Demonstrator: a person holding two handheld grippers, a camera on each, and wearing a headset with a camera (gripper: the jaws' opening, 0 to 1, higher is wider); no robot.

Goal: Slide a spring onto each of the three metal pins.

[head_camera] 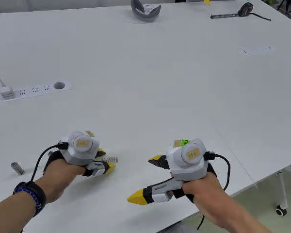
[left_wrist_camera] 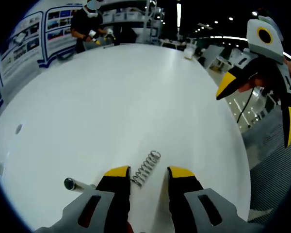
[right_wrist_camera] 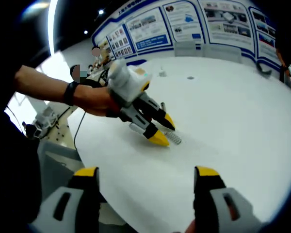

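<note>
A small coil spring (head_camera: 109, 159) (left_wrist_camera: 146, 168) lies on the white table (head_camera: 150, 82). My left gripper (head_camera: 105, 160) (left_wrist_camera: 149, 171) is open, its yellow tips on either side of the spring's near end without squeezing it. In the right gripper view this left gripper (right_wrist_camera: 157, 130) reaches in from the left, with the spring (right_wrist_camera: 174, 139) at its tips. A metal pin (left_wrist_camera: 71, 184) lies just left of the left jaw. A second spring (head_camera: 17, 168) rests at the far left. My right gripper (head_camera: 145, 178) (right_wrist_camera: 145, 171) stands wide open and holds nothing, to the right of the left one.
A power strip (head_camera: 24, 91) and a round cable hole (head_camera: 59, 85) sit at the left. A grey object (head_camera: 145, 9), a tape measure (head_camera: 245, 9) and a paper label (head_camera: 256, 50) lie at the far side. The table's edge (head_camera: 262, 170) runs close on the right.
</note>
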